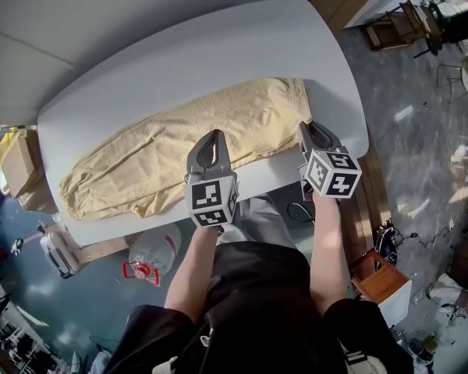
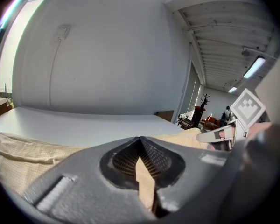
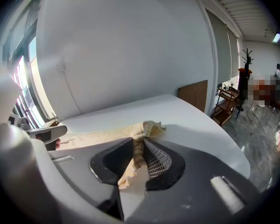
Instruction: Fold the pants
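Left gripper (image 1: 212, 137) and right gripper (image 1: 307, 128), each clamped on the near edge of the pants (image 1: 164, 146), which lie lengthwise on the white table (image 1: 218, 45). The cloth looks light, soft and limp, and is best held at edges and corners. A cluttered grey floor (image 1: 421, 154) surrounds the table.

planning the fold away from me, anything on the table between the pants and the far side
Nothing visible. The left gripper and right gripper grip the pants at the near edge; the table beyond them is bare.
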Demonstrator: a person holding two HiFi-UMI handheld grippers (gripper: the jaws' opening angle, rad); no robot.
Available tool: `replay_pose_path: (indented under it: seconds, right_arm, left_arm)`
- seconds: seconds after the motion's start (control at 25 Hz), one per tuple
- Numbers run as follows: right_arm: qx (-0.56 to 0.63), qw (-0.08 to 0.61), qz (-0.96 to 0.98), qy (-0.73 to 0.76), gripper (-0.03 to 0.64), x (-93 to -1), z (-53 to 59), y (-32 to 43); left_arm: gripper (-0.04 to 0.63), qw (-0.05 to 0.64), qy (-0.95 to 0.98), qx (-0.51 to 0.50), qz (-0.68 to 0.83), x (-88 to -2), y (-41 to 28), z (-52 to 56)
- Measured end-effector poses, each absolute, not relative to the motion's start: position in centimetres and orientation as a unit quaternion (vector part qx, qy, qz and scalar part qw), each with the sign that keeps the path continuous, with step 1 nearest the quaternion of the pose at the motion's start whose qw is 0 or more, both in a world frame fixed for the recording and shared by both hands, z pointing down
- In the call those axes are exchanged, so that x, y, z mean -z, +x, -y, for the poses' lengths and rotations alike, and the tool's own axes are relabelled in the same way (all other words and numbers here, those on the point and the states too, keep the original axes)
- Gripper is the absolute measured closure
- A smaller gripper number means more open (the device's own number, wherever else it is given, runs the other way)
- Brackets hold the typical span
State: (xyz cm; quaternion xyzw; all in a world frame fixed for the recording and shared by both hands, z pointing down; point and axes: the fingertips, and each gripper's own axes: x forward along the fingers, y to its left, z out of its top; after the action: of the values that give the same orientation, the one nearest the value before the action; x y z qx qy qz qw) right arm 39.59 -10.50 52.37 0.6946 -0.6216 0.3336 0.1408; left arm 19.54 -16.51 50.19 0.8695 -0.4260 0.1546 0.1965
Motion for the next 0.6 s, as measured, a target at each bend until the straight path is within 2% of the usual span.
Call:
replay_pose_path:
  seconds: [0.6]
  right_arm:
    - [-0.259, 0.177, 0.678, 0.665, 0.539, -47.2, 14.5, 30.8]
  left_arm:
    - [0.592, 0.198, 0.852, -0.110, 0.472, -46.7, 10.4, 16.9]
